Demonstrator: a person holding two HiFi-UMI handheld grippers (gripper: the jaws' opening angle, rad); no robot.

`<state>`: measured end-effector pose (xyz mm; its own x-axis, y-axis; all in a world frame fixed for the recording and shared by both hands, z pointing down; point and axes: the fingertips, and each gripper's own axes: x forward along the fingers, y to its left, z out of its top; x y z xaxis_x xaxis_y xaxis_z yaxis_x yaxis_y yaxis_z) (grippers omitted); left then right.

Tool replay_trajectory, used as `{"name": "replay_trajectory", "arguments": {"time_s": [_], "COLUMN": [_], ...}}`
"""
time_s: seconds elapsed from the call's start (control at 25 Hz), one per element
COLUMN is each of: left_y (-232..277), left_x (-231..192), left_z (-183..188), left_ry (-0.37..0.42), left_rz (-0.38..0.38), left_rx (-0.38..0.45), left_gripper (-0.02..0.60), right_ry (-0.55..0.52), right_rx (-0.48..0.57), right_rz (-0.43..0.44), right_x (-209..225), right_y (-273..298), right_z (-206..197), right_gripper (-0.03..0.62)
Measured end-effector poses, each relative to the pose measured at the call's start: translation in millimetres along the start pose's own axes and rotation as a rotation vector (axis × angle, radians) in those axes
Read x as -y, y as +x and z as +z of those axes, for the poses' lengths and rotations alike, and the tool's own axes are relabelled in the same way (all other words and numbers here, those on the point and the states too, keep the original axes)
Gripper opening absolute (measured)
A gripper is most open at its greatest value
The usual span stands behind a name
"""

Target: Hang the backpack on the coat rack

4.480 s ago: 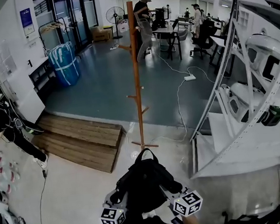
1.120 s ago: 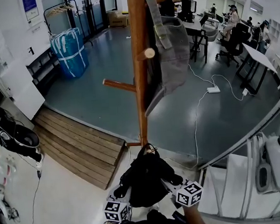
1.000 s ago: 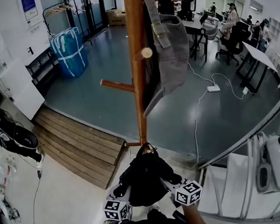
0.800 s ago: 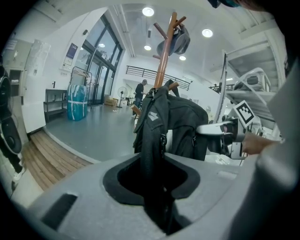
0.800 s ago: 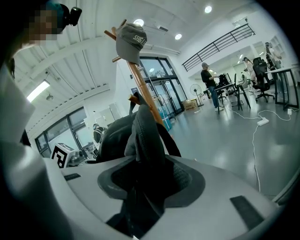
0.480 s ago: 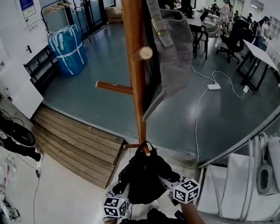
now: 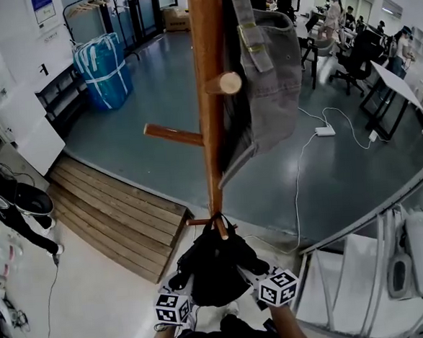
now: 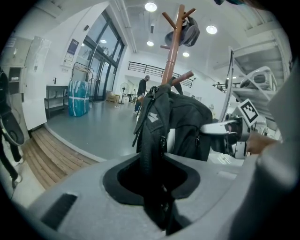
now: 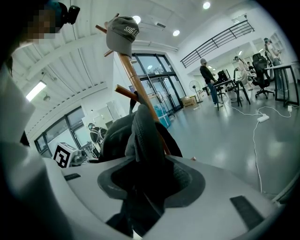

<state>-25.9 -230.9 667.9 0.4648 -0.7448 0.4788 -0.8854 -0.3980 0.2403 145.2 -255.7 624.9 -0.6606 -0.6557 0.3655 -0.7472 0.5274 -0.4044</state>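
- Because the black backpack [image 7: 217, 269] hangs in the air between the two claws, nothing carries it except their grip. It sits low and just in front of the coat rack [image 7: 209, 114] pole.
- The left gripper [image 8: 157, 187] is clamped on a black shoulder strap [image 8: 149, 140] that runs up out of its jaws.
- The right gripper [image 9: 145, 187] is clamped on a thick bunch of strap and fabric on the other side of the bag.
- The top loop [image 7: 219, 220] lies right at the tip of a short lower peg [image 7: 221, 230]. Whether it is already over the peg cannot be told.
- A grey cap [image 7: 266, 74] hangs from a higher peg, well above the bag.
- The bag looks soft and floppy: its body sags between the two holds and will probably swing and fold rather than keep its shape.
- It seems moderately heavy, and the woven straps may creep through the jaws if the grip eases.
- The straps are the sound places to hold, being stitched and strong. The loop must stay free, since it is the part that goes on the peg.
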Motion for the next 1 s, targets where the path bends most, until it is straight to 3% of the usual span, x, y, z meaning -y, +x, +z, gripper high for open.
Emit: {"name": "replay_trajectory", "arguments": {"time_s": [1.0], "left_y": [38], "left_x": [-31], "left_z": [-4], "left_ry": [0.033], "left_rz": [0.027], "left_rx": [-0.065], "left_gripper": [0.103], "right_ry": [0.011], "right_rx": [-0.035], "right_rz": [-0.089], "right_x": [21], "right_y": [28], "right_z": [-11], "right_gripper": [0.184]}}
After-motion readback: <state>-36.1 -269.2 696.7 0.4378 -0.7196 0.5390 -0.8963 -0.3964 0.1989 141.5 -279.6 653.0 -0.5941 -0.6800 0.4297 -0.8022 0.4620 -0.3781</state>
